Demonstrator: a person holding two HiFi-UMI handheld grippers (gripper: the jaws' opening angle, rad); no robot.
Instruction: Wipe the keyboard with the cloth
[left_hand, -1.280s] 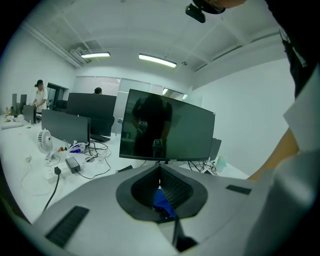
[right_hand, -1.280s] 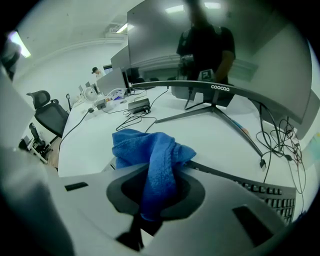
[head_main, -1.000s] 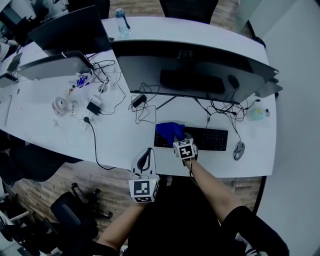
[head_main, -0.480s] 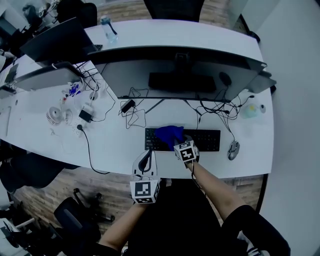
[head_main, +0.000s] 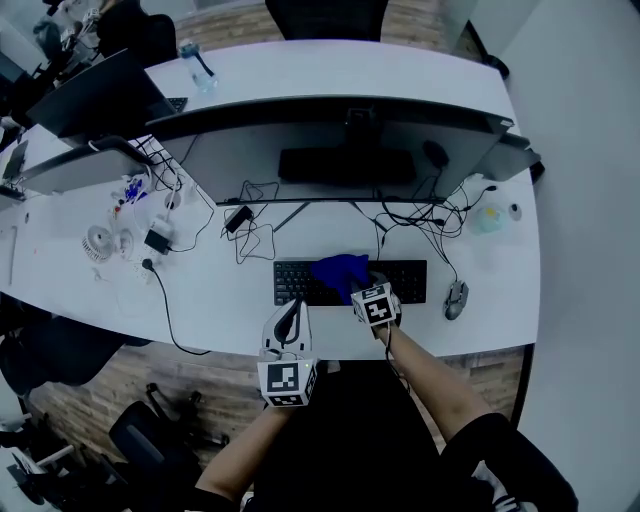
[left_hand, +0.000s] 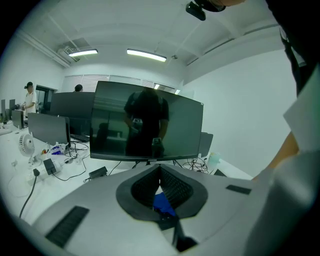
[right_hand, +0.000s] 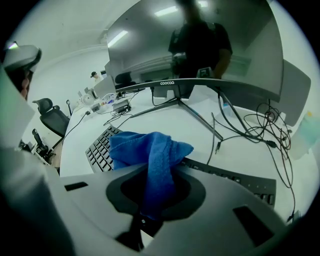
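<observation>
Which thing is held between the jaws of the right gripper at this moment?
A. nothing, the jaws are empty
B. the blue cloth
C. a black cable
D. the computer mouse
B: in the right gripper view the right gripper has its jaws closed on the blue cloth, which hangs over the keyboard.

The left gripper (head_main: 296, 306), jaws together on nothing, hovers just short of the keyboard's (head_main: 295, 284) near edge on a bent left forearm (head_main: 245, 450), while the right gripper (head_main: 366, 292), on an outstretched right forearm (head_main: 422, 376), sits over the keyboard's middle, clamping the blue cloth (head_main: 340, 270).
</observation>
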